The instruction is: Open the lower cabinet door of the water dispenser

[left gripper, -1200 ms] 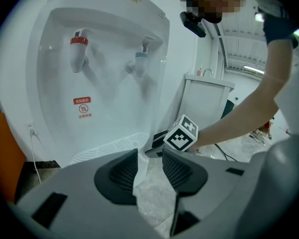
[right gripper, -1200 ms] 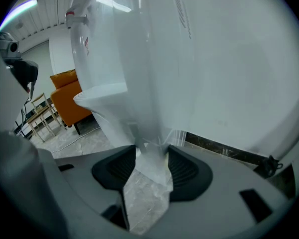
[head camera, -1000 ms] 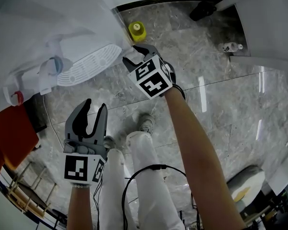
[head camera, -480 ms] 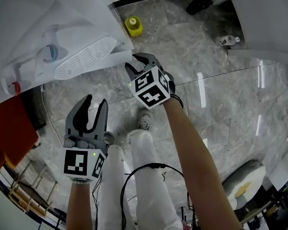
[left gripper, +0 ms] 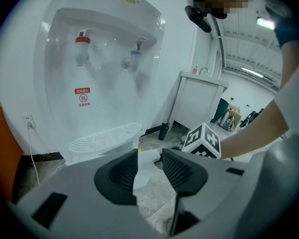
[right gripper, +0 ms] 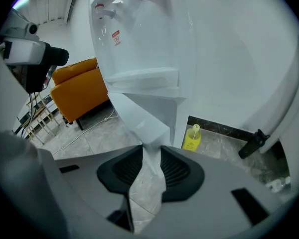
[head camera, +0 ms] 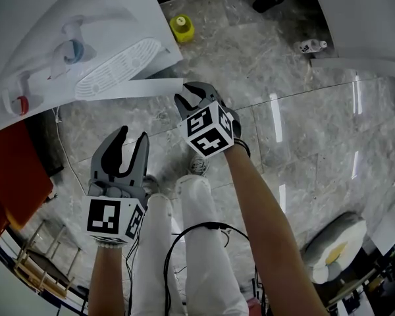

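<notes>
The white water dispenser (head camera: 85, 31) stands at the upper left, its drip tray (head camera: 118, 78) below the taps. Its lower cabinet door (head camera: 131, 89) stands swung out from the body as a thin white panel. My right gripper (head camera: 189, 97) is at the door's free edge; its jaws have just been closing and the pads now press on that edge (right gripper: 139, 116). In the right gripper view, the right gripper (right gripper: 152, 171) pinches the panel from both sides. My left gripper (head camera: 130, 143) hangs lower left, open, with nothing between its fingers (left gripper: 177, 171).
A yellow bottle (head camera: 182, 26) stands on the marble floor by the dispenser's right side. An orange seat (head camera: 13, 170) is at the left, a white cabinet (head camera: 362, 18) at the upper right with a small bottle (head camera: 313, 45) beside it. The person's legs (head camera: 184, 242) are below.
The right gripper has drawn back toward the person and its jaws have narrowed onto the door's edge; the door has swung further out. The left gripper has stayed put.
</notes>
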Demonstrator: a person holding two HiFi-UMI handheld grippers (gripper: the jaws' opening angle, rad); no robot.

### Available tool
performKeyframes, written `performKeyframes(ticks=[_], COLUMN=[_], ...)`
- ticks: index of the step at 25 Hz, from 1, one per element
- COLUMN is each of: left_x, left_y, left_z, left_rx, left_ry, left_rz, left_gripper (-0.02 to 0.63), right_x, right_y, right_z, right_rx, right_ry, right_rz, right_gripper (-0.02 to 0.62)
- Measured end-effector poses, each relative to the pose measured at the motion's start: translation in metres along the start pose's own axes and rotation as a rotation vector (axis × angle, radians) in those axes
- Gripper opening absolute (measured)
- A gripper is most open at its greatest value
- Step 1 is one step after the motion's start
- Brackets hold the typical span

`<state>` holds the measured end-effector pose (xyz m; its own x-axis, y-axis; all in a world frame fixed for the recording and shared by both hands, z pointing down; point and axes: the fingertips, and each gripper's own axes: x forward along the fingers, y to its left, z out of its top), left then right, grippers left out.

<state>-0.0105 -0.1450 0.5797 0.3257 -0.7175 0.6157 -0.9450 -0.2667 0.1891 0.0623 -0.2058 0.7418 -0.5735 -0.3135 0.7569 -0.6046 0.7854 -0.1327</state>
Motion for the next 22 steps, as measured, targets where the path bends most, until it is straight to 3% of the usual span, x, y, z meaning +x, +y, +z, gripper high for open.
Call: performKeyframes(ticks=[14, 16, 22], left_x=[-0.005, -0.004, 0.007], left_y=[-0.002, -0.005, -0.016], left_z=[-0.019, -0.019, -0.021], left_rx=[-0.003, 0.013, 0.107], left_ry=[0.042, 0.051, 0.088], left_rz=[-0.039, -0.052, -0.1], left_gripper=[0.178, 0.184, 0.205], right_x=[-0.018, -0.023, -0.048], right_y=[0.037, 0.038, 0.026], right_z=[-0.025, -0.027, -0.027], right_rx=[0.018, 0.026, 0.122], right_ry=[0.045, 0.043, 0.006], right_rz=[0.038, 0.029, -0.024], right_gripper=[0.065, 0.008, 0.005])
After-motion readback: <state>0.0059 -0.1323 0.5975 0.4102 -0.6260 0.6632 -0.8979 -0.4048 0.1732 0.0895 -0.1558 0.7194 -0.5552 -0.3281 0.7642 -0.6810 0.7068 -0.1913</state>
